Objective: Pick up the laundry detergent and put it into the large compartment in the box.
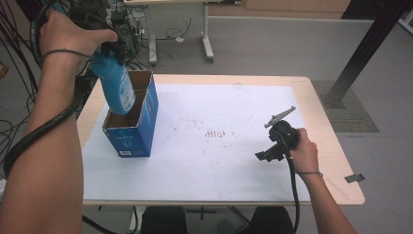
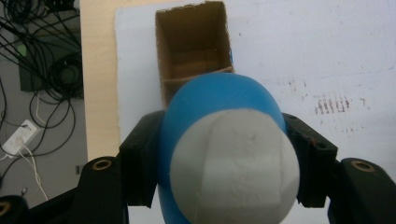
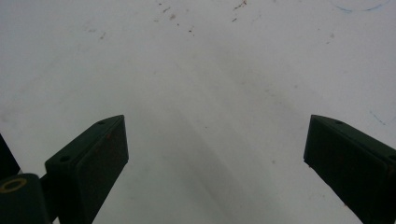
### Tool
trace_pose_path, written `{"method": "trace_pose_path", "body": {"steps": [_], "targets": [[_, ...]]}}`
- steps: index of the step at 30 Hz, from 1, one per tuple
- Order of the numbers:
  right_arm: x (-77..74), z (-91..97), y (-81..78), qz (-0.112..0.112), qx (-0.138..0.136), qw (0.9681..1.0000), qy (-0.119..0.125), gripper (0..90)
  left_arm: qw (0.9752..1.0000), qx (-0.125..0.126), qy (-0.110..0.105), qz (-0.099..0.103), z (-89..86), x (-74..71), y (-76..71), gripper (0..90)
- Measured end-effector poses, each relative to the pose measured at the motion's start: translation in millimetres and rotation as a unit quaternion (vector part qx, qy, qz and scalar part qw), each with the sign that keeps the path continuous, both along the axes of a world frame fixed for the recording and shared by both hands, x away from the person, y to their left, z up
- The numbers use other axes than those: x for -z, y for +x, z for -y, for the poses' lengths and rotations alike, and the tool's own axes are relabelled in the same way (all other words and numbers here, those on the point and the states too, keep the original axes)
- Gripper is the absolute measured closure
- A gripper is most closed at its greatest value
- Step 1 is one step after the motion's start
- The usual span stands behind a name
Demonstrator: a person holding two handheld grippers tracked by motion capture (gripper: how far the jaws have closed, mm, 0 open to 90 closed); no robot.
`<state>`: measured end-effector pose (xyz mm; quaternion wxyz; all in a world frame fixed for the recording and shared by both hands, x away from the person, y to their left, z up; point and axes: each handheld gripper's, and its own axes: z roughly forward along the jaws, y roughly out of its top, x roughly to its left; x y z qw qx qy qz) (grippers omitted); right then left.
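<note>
Left gripper (image 2: 219, 158) is clamped on the blue plastic bottle with a pale grey cap (image 1: 116, 83), jaws pressing both sides of the body just below the cap (image 2: 233, 168). In the high view the bottle hangs tilted, base down, partly inside the near compartment of the open blue cardboard box with a brown inside (image 1: 146, 105), which stands at the left of the white sheet (image 1: 219, 161) covering the wooden table (image 1: 341, 190). A cardboard divider (image 2: 196, 78) splits the box in two.

Right gripper (image 1: 272, 146) rests low on the sheet, well apart from the box; its jaws stand wide with nothing between them (image 3: 215, 154).

Step in hand, as I judge it: lowering the bottle into the box. To do it well:
- straighten the bottle to upright before going deeper, or the base will likely catch the wall or the divider
- keep it centred in the near compartment, off the cardboard edges
- go down slowly; the box looks light and could tip or slide if pushed sideways
- release only once the base sits on the bottom
- the free gripper could steady the box wall if it shifts
</note>
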<state>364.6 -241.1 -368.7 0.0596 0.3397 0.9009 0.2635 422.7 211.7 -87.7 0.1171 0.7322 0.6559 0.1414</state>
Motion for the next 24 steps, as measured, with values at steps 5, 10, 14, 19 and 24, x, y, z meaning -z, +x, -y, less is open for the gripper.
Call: {"method": "trace_pose_path", "body": {"steps": [5, 10, 14, 19, 24], "targets": [[0.4, -0.1, -0.5, -0.001, 0.0, 1.0, 0.001, 6.1, 1.0, -0.007, 0.002, -0.006, -4.8, 11.8, 3.8, 37.8], [1.5, 0.1, -0.1, -0.002, -0.001, 1.0, 0.0, 6.1, 0.9999, -0.007, -0.004, -0.013, -7.4, 22.1, 6.8, 37.8], [2.2, -0.8, 0.1, -0.003, -0.002, 1.0, -0.002, 6.1, 0.9998, -0.006, -0.003, -0.018, -7.8, 28.1, 8.7, 37.8], [1.9, -0.6, -0.1, -0.003, -0.001, 1.0, -0.003, 6.1, 0.9996, -0.005, -0.005, -0.025, -8.5, 39.6, 11.8, 37.8], [2.3, -0.3, 0.1, -0.003, -0.002, 1.0, -0.003, 6.1, 0.9993, -0.007, -0.005, -0.036, -9.4, 54.4, 15.7, 37.8]]}}
